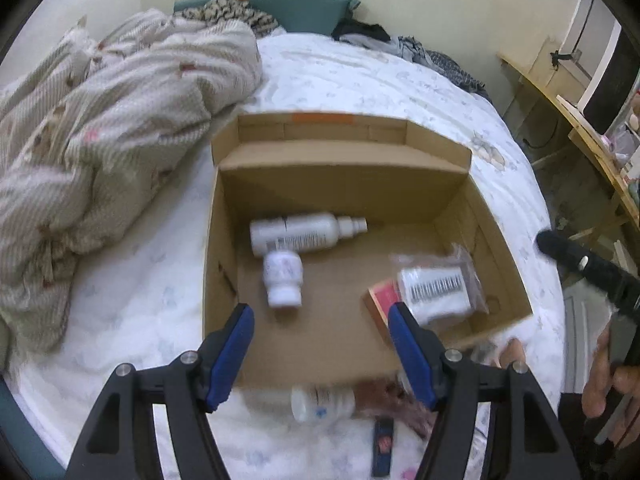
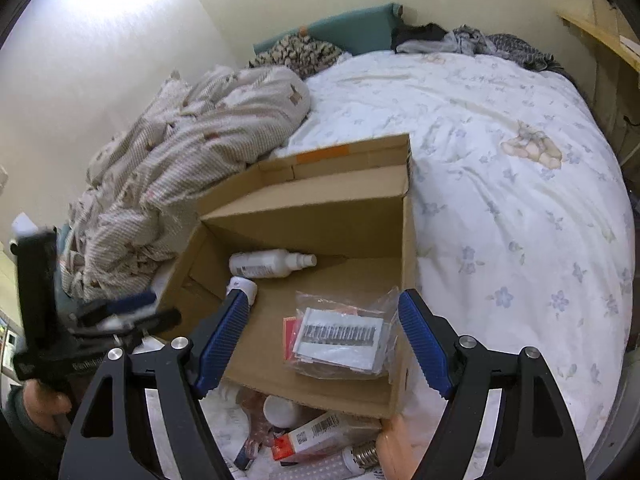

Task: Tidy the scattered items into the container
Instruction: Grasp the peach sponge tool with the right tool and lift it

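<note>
Brown corrugated cardboard box [image 2: 352, 216], flaps up, sits on a white flowered bedspread [image 2: 500, 184] at the centre of both views. It already holds a long white plastic spray bottle [image 1: 304, 232] lying on its side against the far wall, a small white pill bottle [image 1: 282, 276] tipped just in front of it, and a crinkled clear plastic bag with a barcoded white label [image 2: 340, 336] resting on a flat red packet toward the lower right of the box floor.

More items lie scattered at the bottom of the frame, outside the near wall: a small white capped bottle [image 1: 320, 402], a red-and-white barcoded carton [image 2: 308, 436] and a screw-base light bulb [image 2: 362, 454].

By the look of it, the bottle and carton are light, rigid and best pinched across their middles. The bulb is probably fragile and slippery, safer taken gently near its metal base.

Both pairs of tongs hang above the box with blue pads spread wide, nothing between them: the left gripper [image 1: 322, 344] over the near left of the box, the right gripper [image 2: 324, 340] framing the bag without touching it.
</note>
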### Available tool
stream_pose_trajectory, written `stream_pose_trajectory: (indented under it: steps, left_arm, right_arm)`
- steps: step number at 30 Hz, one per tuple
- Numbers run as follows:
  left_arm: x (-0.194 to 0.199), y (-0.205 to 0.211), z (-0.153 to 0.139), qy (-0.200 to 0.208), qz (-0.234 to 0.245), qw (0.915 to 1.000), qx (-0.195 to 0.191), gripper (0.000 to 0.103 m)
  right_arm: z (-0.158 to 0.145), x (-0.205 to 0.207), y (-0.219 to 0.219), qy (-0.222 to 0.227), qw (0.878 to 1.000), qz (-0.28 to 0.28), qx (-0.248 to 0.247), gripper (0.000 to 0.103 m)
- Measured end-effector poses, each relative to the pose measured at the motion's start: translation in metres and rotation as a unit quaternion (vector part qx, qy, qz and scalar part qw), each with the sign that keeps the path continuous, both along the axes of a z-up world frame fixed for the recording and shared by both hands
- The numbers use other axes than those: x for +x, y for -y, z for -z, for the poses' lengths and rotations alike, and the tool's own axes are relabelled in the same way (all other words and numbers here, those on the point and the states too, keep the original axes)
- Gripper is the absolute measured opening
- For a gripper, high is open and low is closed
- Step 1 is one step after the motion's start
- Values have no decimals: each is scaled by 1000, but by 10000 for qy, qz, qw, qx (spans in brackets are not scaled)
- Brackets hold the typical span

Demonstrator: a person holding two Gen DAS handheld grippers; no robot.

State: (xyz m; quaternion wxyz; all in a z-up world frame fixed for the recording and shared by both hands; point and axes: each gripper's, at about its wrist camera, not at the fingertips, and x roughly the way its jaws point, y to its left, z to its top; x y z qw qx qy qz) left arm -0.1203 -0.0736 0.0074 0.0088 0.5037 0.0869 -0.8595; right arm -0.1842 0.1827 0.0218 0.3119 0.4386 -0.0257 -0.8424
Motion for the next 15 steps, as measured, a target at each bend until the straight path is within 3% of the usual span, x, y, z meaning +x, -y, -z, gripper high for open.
stream_pose_trajectory:
  steps: [7,12,15]
  left_arm:
    - [27,4,3,152,-160,9987,464,70]
    - [38,4,9,211,-288,9972,655,70]
    - [41,-2,15,273,-260,9967,713,70]
  right_arm:
    - [-12,14,-40,-98,9999,48,-19,81]
    - [7,23,-58,381,9983,-246,357,81]
    - [35,36,-56,859,9898,-653,927,81]
